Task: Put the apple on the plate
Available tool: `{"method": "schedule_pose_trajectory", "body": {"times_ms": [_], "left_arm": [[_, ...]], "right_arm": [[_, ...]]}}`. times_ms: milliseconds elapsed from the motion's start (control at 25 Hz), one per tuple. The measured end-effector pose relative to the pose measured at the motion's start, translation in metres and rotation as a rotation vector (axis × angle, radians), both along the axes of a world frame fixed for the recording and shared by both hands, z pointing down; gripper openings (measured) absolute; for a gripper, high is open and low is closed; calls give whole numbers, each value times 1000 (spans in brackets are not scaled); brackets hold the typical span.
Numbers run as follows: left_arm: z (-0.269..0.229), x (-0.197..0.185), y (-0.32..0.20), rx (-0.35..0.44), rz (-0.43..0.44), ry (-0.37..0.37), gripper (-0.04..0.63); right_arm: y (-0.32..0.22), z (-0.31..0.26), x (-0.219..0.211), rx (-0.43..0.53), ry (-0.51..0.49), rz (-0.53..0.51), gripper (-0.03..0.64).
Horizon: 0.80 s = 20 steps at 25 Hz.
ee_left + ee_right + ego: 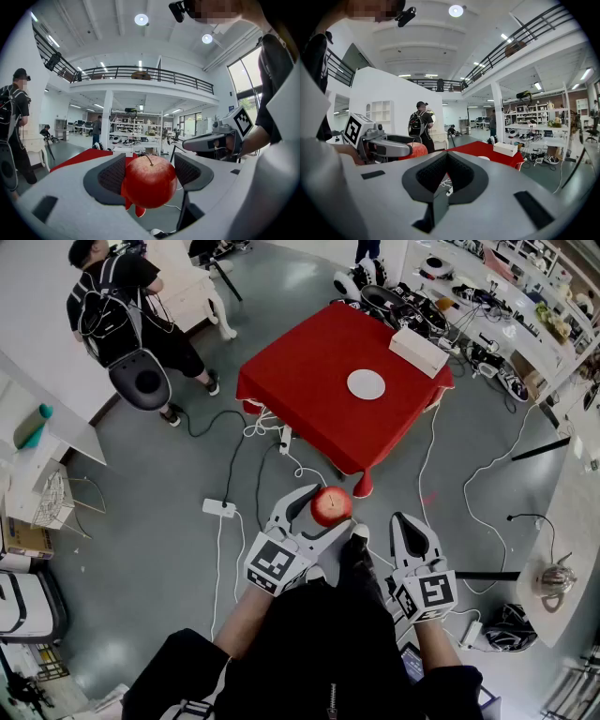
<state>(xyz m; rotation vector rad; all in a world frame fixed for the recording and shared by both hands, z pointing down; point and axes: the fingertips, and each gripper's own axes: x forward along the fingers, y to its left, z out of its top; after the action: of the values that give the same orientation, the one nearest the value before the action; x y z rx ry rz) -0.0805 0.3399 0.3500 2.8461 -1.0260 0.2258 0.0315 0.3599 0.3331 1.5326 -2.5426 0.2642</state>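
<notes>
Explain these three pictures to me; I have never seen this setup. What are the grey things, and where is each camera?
No robot here: a person carries a hand-held gripper in each hand. The top-down picture comes from a camera on the person's head; the other two come from cameras riding on each one, looking along its jaws. The left hand-held gripper is shut on a red apple. The right hand-held gripper is shut and empty. Ahead stands a red-covered table with an empty white plate and a white box.

A grey floor (159, 465) holds a red-clothed table (300, 381)
</notes>
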Motion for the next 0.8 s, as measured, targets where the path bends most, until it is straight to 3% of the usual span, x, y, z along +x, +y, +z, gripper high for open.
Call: {"method": "schedule_pose_trajectory", "body": {"times_ms": [280,800], "left_arm": [[-9,-1,-5,25,7,26,330],[-3,-19,-12,-1,-19,29,330]], "right_arm": [[-3,1,-9,2,-19,-23,11],[-10,7,-33,-26,-13,-72,11]]}}
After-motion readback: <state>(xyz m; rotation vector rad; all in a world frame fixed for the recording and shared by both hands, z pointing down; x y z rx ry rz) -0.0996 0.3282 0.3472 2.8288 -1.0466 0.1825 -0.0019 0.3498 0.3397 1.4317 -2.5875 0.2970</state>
